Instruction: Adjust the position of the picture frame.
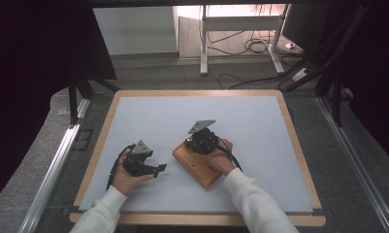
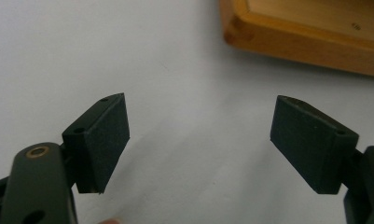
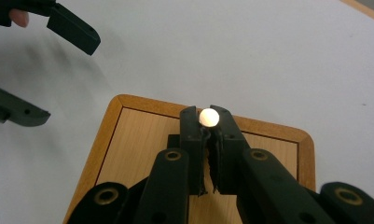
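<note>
A small white ball (image 3: 209,117) is pinched at the tips of my right gripper (image 3: 207,122), which is shut on it. That gripper (image 1: 194,143) hovers over a flat wooden board (image 1: 202,171) lying slantwise on the table, its pale panel and darker rim (image 3: 128,140) below the jaws. My left gripper (image 1: 159,168) rests just left of the board, its jaws pointing toward it. Its two black pads (image 2: 103,140) stand wide apart with nothing between them. A corner of the board (image 2: 310,44) lies beyond them.
A pale grey mat (image 1: 182,114) covers the table, framed by a wooden rim (image 1: 299,145). Dark curtains flank both sides. A metal stand (image 1: 204,43) and cables (image 1: 255,46) sit on the floor beyond the far edge.
</note>
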The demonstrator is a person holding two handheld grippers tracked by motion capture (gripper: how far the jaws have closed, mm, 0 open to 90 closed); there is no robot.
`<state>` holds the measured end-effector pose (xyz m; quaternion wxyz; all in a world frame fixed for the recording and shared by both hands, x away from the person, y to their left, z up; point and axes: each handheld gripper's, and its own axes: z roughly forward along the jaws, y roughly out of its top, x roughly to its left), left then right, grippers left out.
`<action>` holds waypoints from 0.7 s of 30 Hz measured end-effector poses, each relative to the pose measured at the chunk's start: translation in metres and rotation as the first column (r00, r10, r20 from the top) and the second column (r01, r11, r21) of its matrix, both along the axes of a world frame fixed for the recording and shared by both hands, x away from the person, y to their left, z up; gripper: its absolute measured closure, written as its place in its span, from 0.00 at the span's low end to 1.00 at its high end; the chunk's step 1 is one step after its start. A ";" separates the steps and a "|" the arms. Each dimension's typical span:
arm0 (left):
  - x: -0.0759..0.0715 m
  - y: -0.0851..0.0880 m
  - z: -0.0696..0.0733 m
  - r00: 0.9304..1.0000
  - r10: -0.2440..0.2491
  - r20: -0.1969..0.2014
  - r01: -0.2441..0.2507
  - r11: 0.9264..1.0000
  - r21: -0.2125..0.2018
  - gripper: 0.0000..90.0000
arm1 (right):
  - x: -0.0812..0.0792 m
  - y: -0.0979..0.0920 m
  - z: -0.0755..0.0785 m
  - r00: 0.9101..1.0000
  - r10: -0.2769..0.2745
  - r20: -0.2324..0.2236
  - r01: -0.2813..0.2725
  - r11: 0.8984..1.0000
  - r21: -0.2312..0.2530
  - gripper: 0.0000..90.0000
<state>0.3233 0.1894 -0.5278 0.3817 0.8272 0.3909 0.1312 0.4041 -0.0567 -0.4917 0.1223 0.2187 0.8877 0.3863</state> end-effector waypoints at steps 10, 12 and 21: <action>0.000 -0.001 -0.001 1.000 -0.005 0.000 0.005 1.000 0.005 0.22 | 0.010 0.013 -0.022 0.999 -0.021 -0.024 0.021 0.999 -0.024 0.93; 0.000 -0.001 -0.001 1.000 -0.003 -0.003 0.003 1.000 0.004 0.22 | 0.010 0.011 -0.021 1.000 -0.012 -0.027 0.012 1.000 0.003 0.77; 0.000 -0.002 -0.001 1.000 -0.010 0.002 0.010 1.000 0.010 0.22 | -0.013 -0.037 0.003 0.996 -0.086 0.006 0.085 0.995 0.053 0.50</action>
